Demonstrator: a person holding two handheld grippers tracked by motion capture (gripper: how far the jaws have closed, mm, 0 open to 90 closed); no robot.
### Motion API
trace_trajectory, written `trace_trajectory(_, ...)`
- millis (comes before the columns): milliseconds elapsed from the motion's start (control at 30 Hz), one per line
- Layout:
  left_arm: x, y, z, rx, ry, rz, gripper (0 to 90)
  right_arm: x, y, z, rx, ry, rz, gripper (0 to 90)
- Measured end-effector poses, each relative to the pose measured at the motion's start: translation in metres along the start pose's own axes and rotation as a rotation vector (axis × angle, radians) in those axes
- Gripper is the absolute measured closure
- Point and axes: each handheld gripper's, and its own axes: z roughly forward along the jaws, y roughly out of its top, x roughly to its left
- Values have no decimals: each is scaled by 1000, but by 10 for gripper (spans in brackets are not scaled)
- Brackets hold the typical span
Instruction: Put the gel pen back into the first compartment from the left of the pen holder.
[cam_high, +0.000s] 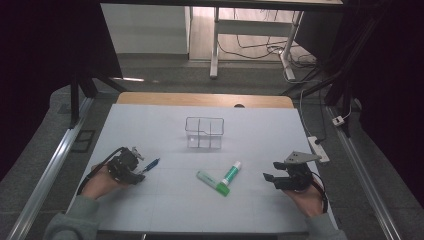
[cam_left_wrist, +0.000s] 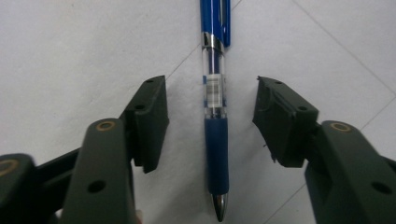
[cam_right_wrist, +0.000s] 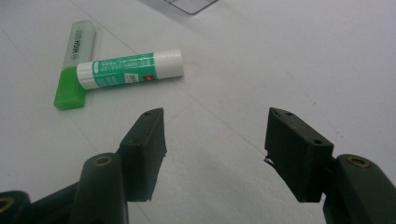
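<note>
Your left hand-held gripper (cam_left_wrist: 210, 121) is down at the bench with its two black jaws standing on either side of the blue ballpoint pen with a clear barrel and dark blue rubber grip (cam_left_wrist: 215, 140). The jaws are partly open: there is a clear gap between each pad and the pen, so nothing is gripped yet. In the left gripper view the pen lies flat on the white bench surface (cam_left_wrist: 70, 56), running straight along the middle of the gap, its metal tip toward you and its blue cap end pointing away. From the high view that gripper (cam_high: 134, 169) sits at the left front of the bench, with the pen (cam_high: 151, 164) sticking out to its right.

Your right hand-held gripper (cam_right_wrist: 215, 140) is held wide open over bare bench, with nothing between its jaws. In the high view it (cam_high: 274, 176) sits at the right front, well apart from the left one.

Between the two grippers lie a white and green glue stick (cam_high: 231, 173) and a flat green and translucent marker-like stick (cam_high: 212, 182), meeting at one end in a V. Farther back, near the middle of the bench, stands a clear plastic organiser box with compartments (cam_high: 204, 132).
</note>
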Motion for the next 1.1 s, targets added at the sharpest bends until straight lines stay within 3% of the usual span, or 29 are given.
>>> trace_trajectory(267,2,-1,0,4,-65,-12,626,0,0,0,2,-4,2,379)
trace_trajectory(467,3,1,0,17,-71,-30,699,1,1,-1,-1,-6,-3,378)
trace_trajectory(567,1,3,0,23,-62,-36,782,1,0,0,7,-7,-2,378)
trace_trajectory(867,-2,2,0,15,-41,-19,791,1,1,0,8,-13,-7,378)
trace_trajectory(1100,0,-1,-7,-64,-37,-22,792,0,0,-1,-1,-16,-3,378)
